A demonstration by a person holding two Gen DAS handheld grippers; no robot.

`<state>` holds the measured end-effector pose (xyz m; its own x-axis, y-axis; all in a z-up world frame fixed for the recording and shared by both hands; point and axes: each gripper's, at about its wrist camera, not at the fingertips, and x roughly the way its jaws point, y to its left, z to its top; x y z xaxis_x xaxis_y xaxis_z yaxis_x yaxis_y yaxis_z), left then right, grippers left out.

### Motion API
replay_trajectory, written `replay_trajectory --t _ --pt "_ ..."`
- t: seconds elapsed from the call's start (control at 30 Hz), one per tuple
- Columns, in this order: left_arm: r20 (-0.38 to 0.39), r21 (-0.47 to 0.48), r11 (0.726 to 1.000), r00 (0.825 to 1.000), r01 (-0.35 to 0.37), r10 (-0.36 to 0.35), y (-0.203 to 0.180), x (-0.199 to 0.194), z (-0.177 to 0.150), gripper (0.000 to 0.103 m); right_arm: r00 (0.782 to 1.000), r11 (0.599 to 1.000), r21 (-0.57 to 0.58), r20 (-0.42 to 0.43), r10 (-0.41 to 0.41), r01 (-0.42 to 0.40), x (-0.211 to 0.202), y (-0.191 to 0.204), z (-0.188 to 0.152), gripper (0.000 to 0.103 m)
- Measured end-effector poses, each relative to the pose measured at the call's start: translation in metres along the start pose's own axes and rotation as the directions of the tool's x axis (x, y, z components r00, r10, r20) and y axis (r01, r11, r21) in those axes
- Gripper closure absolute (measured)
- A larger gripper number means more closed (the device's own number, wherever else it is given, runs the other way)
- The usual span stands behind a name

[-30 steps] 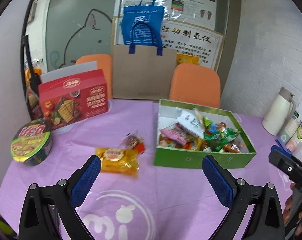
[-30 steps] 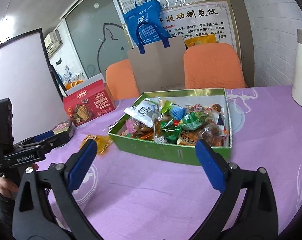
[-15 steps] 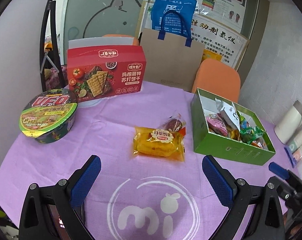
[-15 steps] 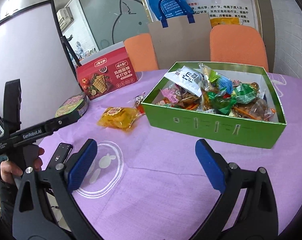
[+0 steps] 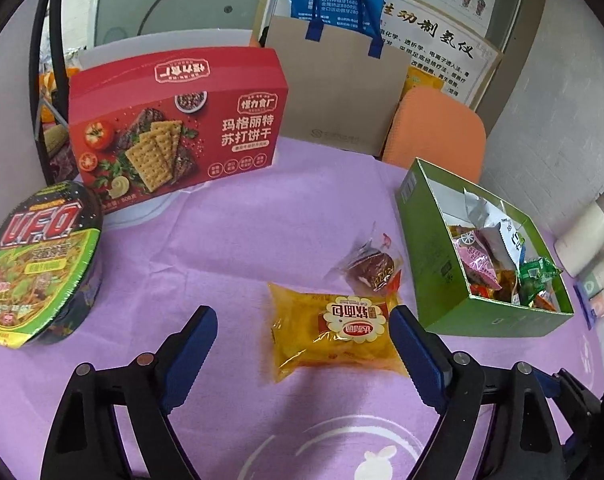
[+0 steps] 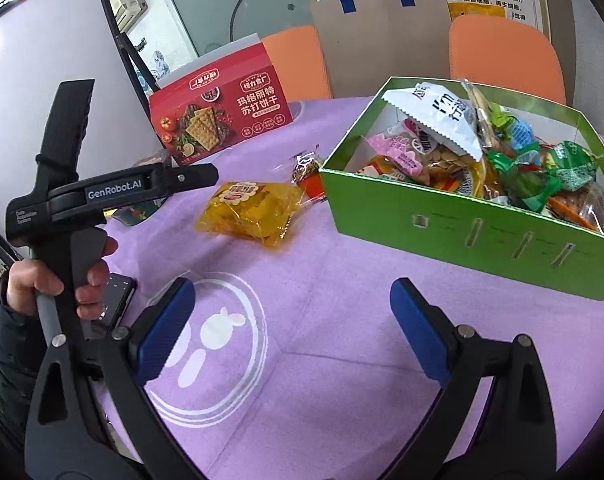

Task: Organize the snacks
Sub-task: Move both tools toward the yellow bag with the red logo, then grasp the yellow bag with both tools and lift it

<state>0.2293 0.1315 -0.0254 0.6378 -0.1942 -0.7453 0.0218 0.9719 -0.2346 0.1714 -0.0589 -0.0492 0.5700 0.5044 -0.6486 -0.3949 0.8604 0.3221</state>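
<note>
Green box already heaped with snacks. Yellow bread pack and brown cake packet left on purple cloth beside box. Left gripper spread wide over yellow pack; right gripper spread too, empty.

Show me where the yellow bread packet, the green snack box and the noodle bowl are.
yellow bread packet (image 5: 334, 332): left wrist view, on its label.
green snack box (image 6: 462, 236): right wrist view, on its front wall.
noodle bowl (image 5: 38, 260): left wrist view, on its lid.

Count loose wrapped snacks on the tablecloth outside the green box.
2: yellow bread packet ahead of the left gripper; small brown cake packet beyond it, near the green box.
</note>
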Motion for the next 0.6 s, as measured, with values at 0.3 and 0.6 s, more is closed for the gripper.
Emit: replay_trajectory --t 0.3,0.6 --pt "-0.073 -0.033 0.995 0.992 0.098 -0.100 0.015 0.024 0.001 0.024 0.996 0.997 -0.003 -0.051 0.073 -0.074 0.052 0.012 0.020 0.017" --pt "-0.129 -0.094 0.973 0.967 0.211 -0.222 0.027 0.047 0.002 0.036 0.991 0.995 0.014 -0.091 0.098 -0.098 0.091 0.010 0.031 0.030"
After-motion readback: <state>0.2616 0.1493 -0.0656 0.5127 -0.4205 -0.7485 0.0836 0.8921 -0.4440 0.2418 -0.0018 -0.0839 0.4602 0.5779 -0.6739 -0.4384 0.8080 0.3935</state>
